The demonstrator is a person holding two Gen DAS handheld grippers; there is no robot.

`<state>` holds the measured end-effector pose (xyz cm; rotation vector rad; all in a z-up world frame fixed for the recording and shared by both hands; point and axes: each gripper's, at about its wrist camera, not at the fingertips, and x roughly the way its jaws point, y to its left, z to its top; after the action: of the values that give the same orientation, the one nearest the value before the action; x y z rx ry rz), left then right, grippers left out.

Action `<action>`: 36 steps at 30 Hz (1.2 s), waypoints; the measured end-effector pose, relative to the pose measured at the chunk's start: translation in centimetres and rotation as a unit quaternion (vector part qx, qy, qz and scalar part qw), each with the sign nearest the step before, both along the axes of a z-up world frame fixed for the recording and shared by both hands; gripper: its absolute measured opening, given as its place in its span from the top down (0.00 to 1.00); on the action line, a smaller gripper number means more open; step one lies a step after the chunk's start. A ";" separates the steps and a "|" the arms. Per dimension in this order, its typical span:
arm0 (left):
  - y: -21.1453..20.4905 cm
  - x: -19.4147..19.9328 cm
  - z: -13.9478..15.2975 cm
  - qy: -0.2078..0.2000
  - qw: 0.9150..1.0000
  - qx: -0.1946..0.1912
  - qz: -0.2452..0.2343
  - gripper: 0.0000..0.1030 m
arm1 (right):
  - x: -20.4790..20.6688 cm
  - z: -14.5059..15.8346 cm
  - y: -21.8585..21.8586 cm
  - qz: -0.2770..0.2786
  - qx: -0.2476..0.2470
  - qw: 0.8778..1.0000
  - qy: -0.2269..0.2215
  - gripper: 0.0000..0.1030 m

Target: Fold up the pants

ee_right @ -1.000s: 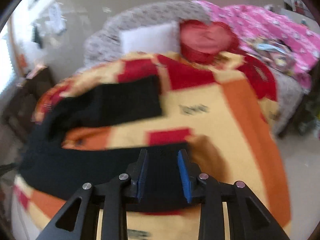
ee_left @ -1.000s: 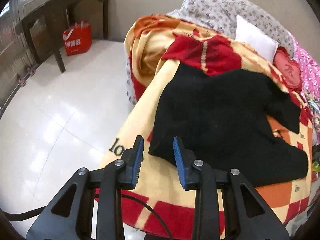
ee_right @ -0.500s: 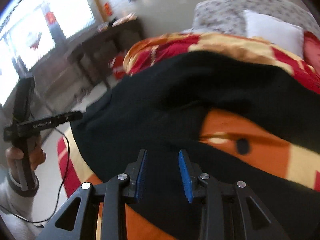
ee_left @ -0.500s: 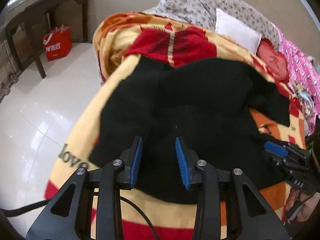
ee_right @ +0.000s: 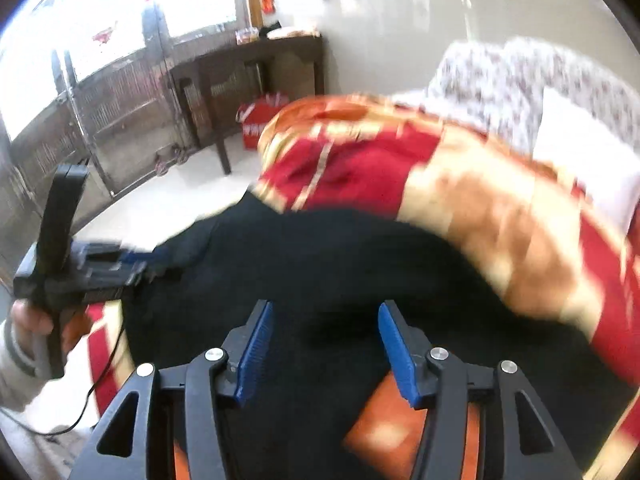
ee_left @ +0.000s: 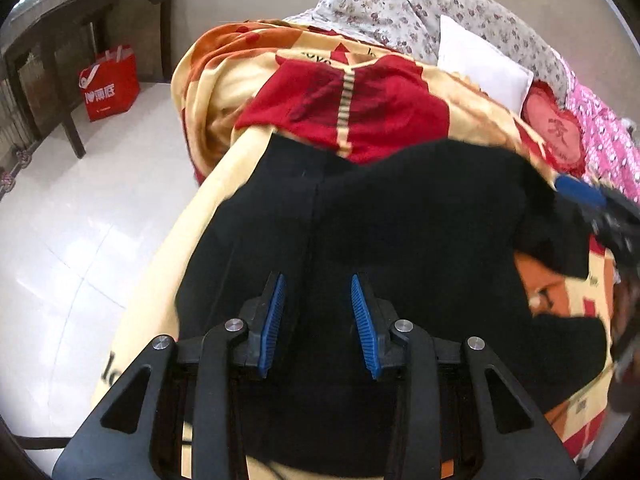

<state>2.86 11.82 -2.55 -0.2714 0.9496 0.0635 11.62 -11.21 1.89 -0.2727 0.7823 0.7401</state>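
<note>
Black pants [ee_left: 400,248] lie spread on a red, orange and cream blanket [ee_left: 360,100] on a bed. My left gripper [ee_left: 318,320] is open just above the pants' near part, with nothing between its blue pads. My right gripper [ee_right: 326,350] is open over the black cloth [ee_right: 320,264] and holds nothing. The right gripper also shows at the right edge of the left wrist view [ee_left: 600,208], over the pants' far leg. The left gripper shows in the right wrist view [ee_right: 92,264], held by a hand at the pants' left edge.
A white pillow [ee_left: 480,68], a red heart cushion [ee_left: 556,132] and a flowered cover [ee_left: 400,4] lie at the bed's head. A dark wooden table [ee_left: 80,32] and a red bag [ee_left: 110,82] stand on the white tiled floor [ee_left: 80,220] at left.
Both grippers moved in over the pants. The left went forward from the bed's edge onto the cloth. The right swung left across the pants and its jaws opened wider.
</note>
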 end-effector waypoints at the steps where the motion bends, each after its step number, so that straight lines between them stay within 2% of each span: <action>1: 0.1 0.8 0.1 0.001 1.000 0.000 0.000 0.65 | 1.7 0.7 0.1 0.004 -0.006 1.000 -0.007 0.48; 3: 0.1 2.3 0.2 0.006 1.000 0.008 -0.003 0.59 | 4.4 1.2 0.7 0.024 -0.018 1.000 -0.006 0.46; 7: 0.7 4.3 -0.7 0.026 1.000 0.013 -0.002 0.59 | 9.4 0.0 1.9 0.064 -0.056 0.996 0.024 0.45; 12: 1.1 5.8 -2.0 0.043 0.999 0.019 -0.006 0.58 | 11.9 -2.7 1.9 0.112 -0.088 0.988 0.055 0.45; 16: 1.1 6.1 -2.4 0.048 0.999 0.022 -0.007 0.56 | 13.1 -4.6 1.7 0.124 -0.073 0.984 0.105 0.46; 18: 1.2 6.1 -2.5 0.049 0.999 0.020 -0.005 0.56 | 12.9 -5.0 1.7 0.130 -0.059 0.982 0.121 0.57; 20: 1.3 6.0 -2.5 0.046 0.999 0.018 -0.003 0.56 | 11.6 -4.7 1.6 0.138 -0.052 0.983 0.111 0.84; 21: 1.4 5.8 -2.5 0.045 0.999 0.016 -0.002 0.56 | 10.9 -4.4 1.7 0.138 -0.053 0.984 0.097 0.87; 27: 2.5 4.3 -1.5 0.039 0.999 -0.006 0.022 0.56 | 5.5 -1.1 1.3 0.146 -0.034 0.988 0.041 0.91; 30: 3.2 2.9 -0.7 0.034 0.999 -0.015 0.034 0.56 | 2.7 0.5 0.4 0.150 -0.003 0.988 0.036 0.91; 34: 4.3 0.4 0.5 0.018 0.998 -0.034 0.051 0.56 | -1.3 1.1 -0.6 0.160 0.035 0.985 0.057 0.92; 36: 4.5 -0.4 1.0 0.012 0.998 -0.035 0.053 0.56 | -3.1 0.3 -0.5 0.157 0.021 0.986 0.056 0.92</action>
<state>2.45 16.32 -1.55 -0.3863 0.9625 0.1313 8.50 -11.72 2.19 -0.3228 0.8381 1.0747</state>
